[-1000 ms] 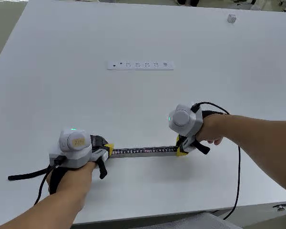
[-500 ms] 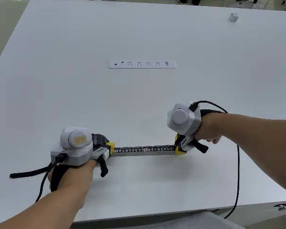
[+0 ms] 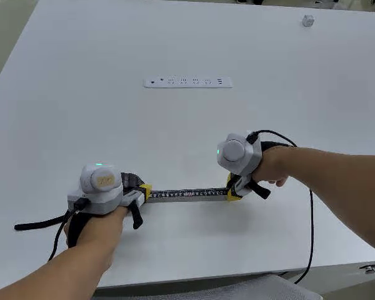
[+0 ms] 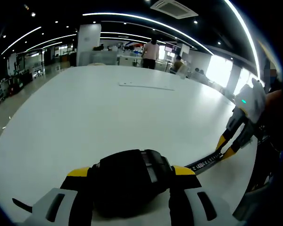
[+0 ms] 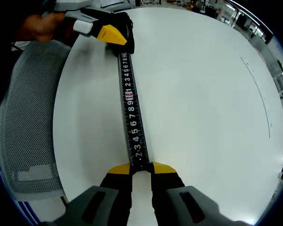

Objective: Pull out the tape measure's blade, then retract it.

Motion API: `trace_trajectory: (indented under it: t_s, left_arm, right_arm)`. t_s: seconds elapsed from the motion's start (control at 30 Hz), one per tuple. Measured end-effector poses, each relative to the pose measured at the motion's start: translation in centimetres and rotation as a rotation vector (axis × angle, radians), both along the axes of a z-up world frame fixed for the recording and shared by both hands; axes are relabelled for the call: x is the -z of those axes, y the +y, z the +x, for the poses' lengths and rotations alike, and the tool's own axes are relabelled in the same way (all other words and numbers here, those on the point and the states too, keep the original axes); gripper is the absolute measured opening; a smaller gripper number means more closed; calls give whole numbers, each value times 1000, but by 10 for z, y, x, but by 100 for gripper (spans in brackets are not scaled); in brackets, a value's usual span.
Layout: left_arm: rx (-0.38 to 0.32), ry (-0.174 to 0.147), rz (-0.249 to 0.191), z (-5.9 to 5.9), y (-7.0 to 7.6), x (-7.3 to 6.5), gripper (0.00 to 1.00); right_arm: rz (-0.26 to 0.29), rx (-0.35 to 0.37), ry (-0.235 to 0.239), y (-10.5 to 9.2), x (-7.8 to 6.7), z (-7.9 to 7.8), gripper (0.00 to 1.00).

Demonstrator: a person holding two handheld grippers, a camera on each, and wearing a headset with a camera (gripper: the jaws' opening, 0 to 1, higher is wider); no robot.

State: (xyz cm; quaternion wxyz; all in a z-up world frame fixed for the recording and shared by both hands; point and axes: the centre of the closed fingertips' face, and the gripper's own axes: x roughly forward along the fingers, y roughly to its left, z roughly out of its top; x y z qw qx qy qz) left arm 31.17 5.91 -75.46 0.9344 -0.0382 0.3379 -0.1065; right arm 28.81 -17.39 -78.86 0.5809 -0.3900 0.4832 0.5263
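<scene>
Head view: a person is reaching both arms over a white workbench (image 3: 81, 94). The left gripper (image 3: 144, 192) is sitting near the front edge and clamping a black tape measure case (image 3: 132, 183) between its yellow-tipped jaws. A dark blade (image 3: 187, 194) with printed numbers is stretching from the case across to the right gripper (image 3: 232, 194), lying low over the table. The right gripper is pointing down at the blade's far end, its jaws pinched together on it. A black cable (image 3: 310, 219) is trailing from the right gripper, and a black strap (image 3: 37, 223) from the left. A white power strip (image 3: 187, 82) is lying well beyond the grippers, and a small white object (image 3: 308, 20) is sitting near the far right corner.

Left gripper view: the case is bulging up between the two jaws, which are gripping it from either side. The blade is running off to the right, where the right gripper is holding its end.

Right gripper view: the two jaws are closing tight on the blade's tip. The blade is running straight ahead to the case in the left gripper. A grey mesh chair (image 5: 30, 117) is showing beside the table edge.
</scene>
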Motion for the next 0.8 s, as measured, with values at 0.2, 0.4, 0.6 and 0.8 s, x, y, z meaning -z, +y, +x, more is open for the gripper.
trace_trajectory:
  t_s: [0.2,0.4,0.6,0.8]
  left_arm:
    - [-1,-1,-1,0,0,0,62]
    - [-1,-1,-1,0,0,0,62]
    - [-1,-1,-1,1,0,1,62]
    - [-2,-1,-1,1,0,1,62]
  right_arm:
    - [2,0,-1,4,0,0,14]
    - [3,-1,-1,7,1,1,14]
    - [4,-2,-1,9,1,1,14]
    - [3,-3,1,12,1,1,14]
